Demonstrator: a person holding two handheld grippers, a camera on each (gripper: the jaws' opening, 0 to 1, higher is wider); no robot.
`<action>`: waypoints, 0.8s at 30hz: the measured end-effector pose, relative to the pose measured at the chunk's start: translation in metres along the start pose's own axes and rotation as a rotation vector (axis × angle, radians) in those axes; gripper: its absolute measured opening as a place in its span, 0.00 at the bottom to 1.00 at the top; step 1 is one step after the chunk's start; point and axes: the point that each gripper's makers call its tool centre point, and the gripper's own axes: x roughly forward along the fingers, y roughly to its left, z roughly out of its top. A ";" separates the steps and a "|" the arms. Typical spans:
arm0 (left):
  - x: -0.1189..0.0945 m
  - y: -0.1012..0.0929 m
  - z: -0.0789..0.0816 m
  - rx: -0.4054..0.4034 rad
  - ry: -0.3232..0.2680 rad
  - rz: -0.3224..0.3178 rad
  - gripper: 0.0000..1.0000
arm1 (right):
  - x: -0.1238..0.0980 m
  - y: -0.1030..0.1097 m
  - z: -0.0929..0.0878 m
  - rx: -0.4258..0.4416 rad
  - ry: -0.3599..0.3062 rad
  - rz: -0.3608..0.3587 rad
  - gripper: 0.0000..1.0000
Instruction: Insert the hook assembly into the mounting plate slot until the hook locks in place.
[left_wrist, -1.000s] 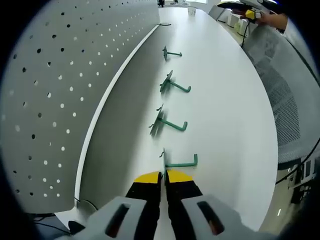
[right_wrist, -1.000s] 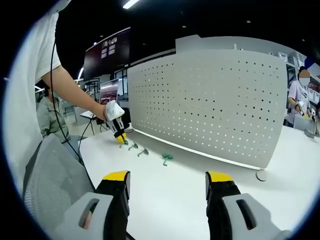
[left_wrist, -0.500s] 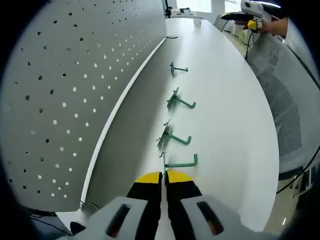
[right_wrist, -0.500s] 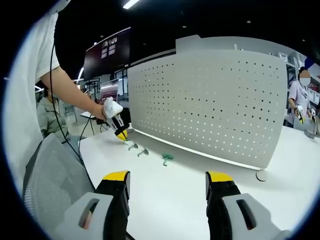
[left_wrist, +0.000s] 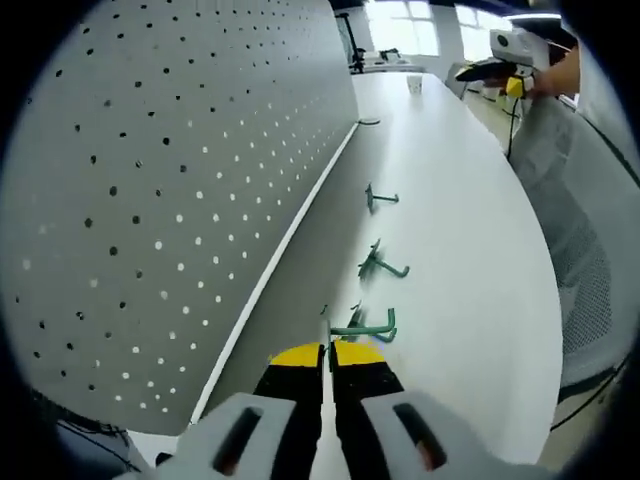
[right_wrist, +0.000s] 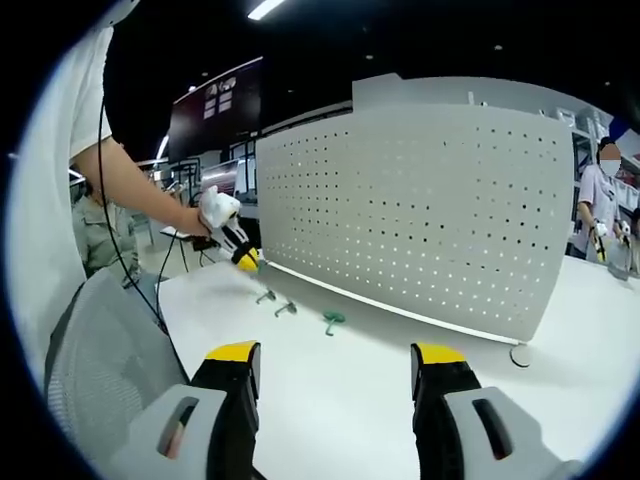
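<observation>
in the left gripper view the left gripper (left_wrist: 329, 352) rises from the bottom centre, its yellow-tipped jaws pressed together on the plate end of a green hook (left_wrist: 362, 327). the hook's long axis runs across the frame to the right, and its tip turns up at the right end. above it, two more green hooks (left_wrist: 381, 264) (left_wrist: 379, 197) lie in a row up the white table (left_wrist: 460, 230), near the foot of the perforated mounting panel (left_wrist: 170, 190) that covers the left half of the frame. the table lies open to the right of the row, out to its curved edge at the right.

in the right gripper view the right gripper (right_wrist: 336, 362) sits at the bottom with jaws spread wide and nothing between them, over bare table. the left gripper (right_wrist: 243, 258) shows at middle left, by the panel's left end, with small hooks (right_wrist: 333, 318) just right of it.
</observation>
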 end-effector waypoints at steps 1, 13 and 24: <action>-0.001 0.000 0.002 -0.006 -0.009 0.003 0.02 | 0.000 -0.001 0.000 0.000 -0.002 -0.002 0.58; -0.027 -0.003 0.037 -0.057 -0.154 0.080 0.02 | 0.000 0.002 0.006 -0.006 -0.024 0.011 0.58; -0.046 -0.015 0.079 -0.143 -0.343 0.190 0.02 | 0.000 0.005 0.013 -0.013 -0.044 0.025 0.58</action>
